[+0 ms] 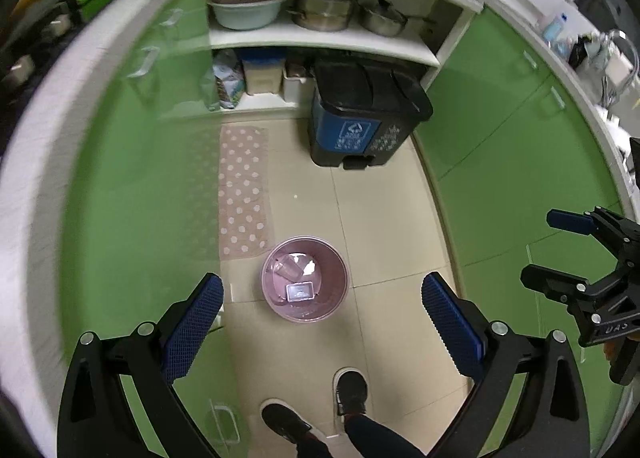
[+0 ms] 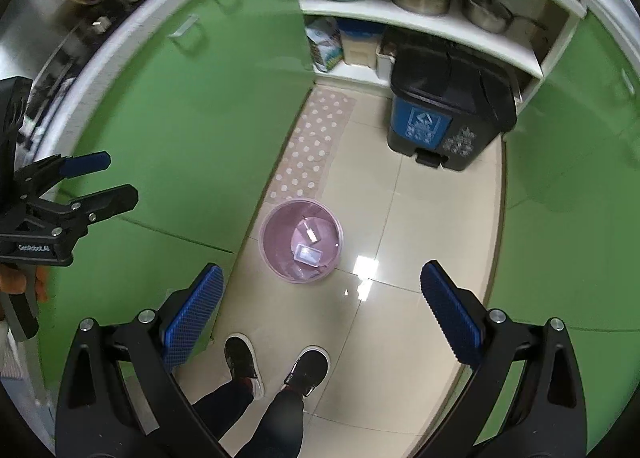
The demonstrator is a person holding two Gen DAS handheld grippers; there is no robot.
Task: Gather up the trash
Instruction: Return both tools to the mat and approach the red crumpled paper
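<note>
Left gripper (image 1: 322, 294): jaws spread wide, nothing between the pads, held high over the floor and looking down.
Right gripper (image 2: 320, 284): also spread wide and empty; in the left view it shows at 3 o'clock.
Pink basket (image 1: 305, 279): small round bin on the tile floor, dead centre of both views, between the two green cabinet runs; just beyond the person's shoes (image 2: 276, 364), which sit at 6 o'clock.
Trash: a clear cup (image 1: 289, 267), a small clear rectangular tray (image 1: 299, 292) and a pale scrap (image 2: 312, 235) lie in the basket bottom. No loose trash visible on the floor.
Black pedal bin (image 1: 362, 114): at 12 o'clock from the basket, lids shut, blue recycling panel facing us, pedal at its foot.
Dotted mat (image 1: 242, 190): runs from 11 o'clock of the basket toward the shelves; near, not under it as far as I can tell.
Shelves: basin and steel pots up top, boxes below.
Stage (judgement): items look collected; next is likely moving the basket or emptying it into the pedal bin.
How to do it well: come straight down, pinch the basket rim at 3 or 9 o'clock, pads fully over the thin wall. Lift level so light pieces stay in. Thin plastic may flex, so second gripper on the opposite rim.
</note>
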